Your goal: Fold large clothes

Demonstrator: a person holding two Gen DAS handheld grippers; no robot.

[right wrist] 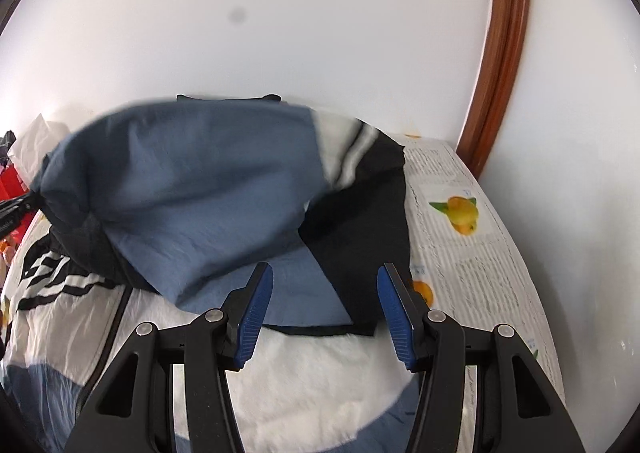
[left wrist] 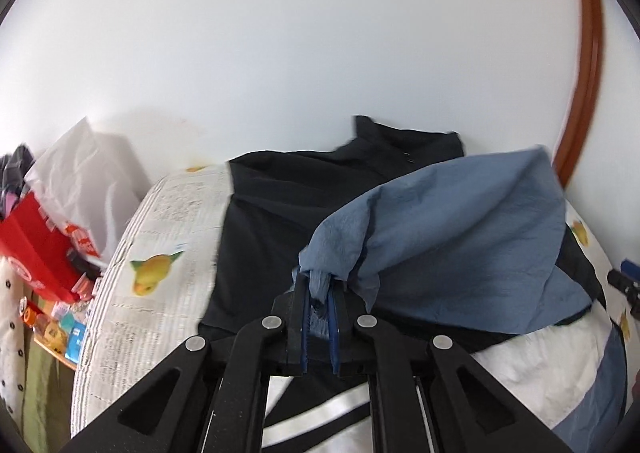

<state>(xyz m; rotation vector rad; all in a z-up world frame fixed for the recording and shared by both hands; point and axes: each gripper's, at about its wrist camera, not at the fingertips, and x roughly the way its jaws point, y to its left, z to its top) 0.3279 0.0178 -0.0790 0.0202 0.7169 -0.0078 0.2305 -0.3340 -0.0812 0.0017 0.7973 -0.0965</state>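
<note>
Left claw (left wrist: 319, 295) pinches the blue sleeve cuff; right claw (right wrist: 325, 285) hangs wide apart over the jacket.

The left claw's jaws are drawn narrow on a bunched cuff of the blue sleeve (left wrist: 452, 229), which is lifted off the bed and drapes across the jacket (left wrist: 304, 205), a blue, white and black garment with black-and-white stripes, lying spread on the bed. In the right wrist view the same sleeve (right wrist: 192, 189) stretches from the left edge over the jacket's body, and the right claw holds nothing, its blue pads (right wrist: 256, 317) either side of the blue and black panels, above the white panel (right wrist: 320, 373). The jacket rests on a quilt (right wrist: 472, 253) printed with yellow fruit and text. Beyond the bed's left side sit a red box (left wrist: 36, 249) and a white bag (left wrist: 84, 177); a white wall (left wrist: 280, 33) and a brown wooden frame (right wrist: 504, 53) stand behind.
</note>
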